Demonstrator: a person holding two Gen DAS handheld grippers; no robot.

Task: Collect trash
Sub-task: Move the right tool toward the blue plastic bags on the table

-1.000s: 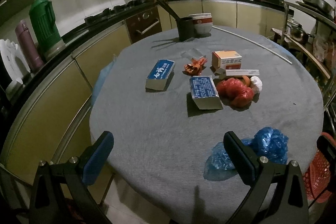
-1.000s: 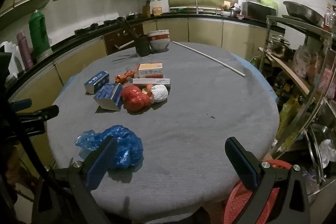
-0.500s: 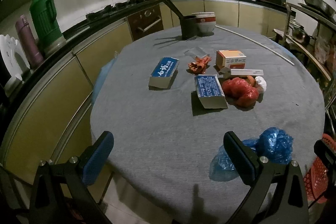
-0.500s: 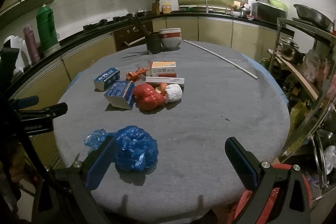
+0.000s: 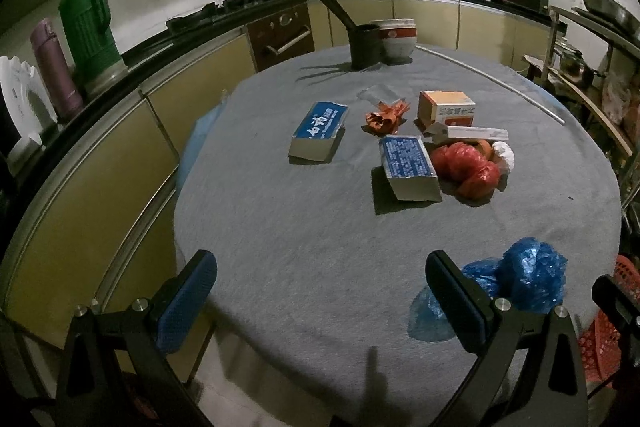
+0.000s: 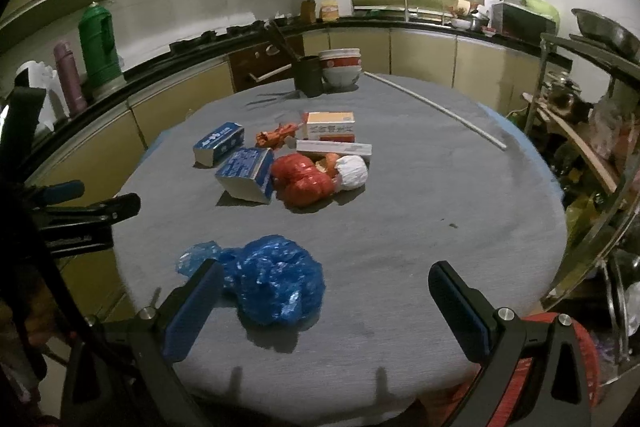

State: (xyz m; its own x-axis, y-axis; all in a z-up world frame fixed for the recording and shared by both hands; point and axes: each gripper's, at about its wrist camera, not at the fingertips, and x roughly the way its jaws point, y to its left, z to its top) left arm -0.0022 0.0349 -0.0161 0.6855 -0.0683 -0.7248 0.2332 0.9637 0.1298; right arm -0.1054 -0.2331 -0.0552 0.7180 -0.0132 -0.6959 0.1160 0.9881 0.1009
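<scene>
1. Both claws spread wide and empty: left claw point(image 5: 320, 291) poised above the near edge of the grey tabletop point(image 5: 312, 235), right claw point(image 6: 324, 303) poised above the same edge further right.
2. Nearest trash: crumpled blue plastic bag point(image 6: 272, 283), lying on the tabletop just beyond the right claw's left finger, off-centre between the fingers.
3. Further back, clustered mid-tabletop: red plastic bag point(image 6: 300, 179) touching a white wad point(image 6: 352, 171), two blue boxes point(image 5: 320, 131), an orange-and-white box point(image 5: 446, 107), a crumpled orange wrapper point(image 5: 384, 117).
4. Red basket point(image 6: 552, 355) below the tabletop edge on the right, likely the bin.
5. Risk: closing off-centre on the blue bag, pinching only a loose fold, so the bag slips free or trails.
6. Risk: thin film sliding on the cloth and being pushed away rather than gripped.
7. Risk: dropping beside the basket, mostly hidden behind the right claw's finger.
8. Risk: bowls point(image 6: 340, 67) and the dark cup point(image 6: 308, 79) at the far side mistaken for trash.
</scene>
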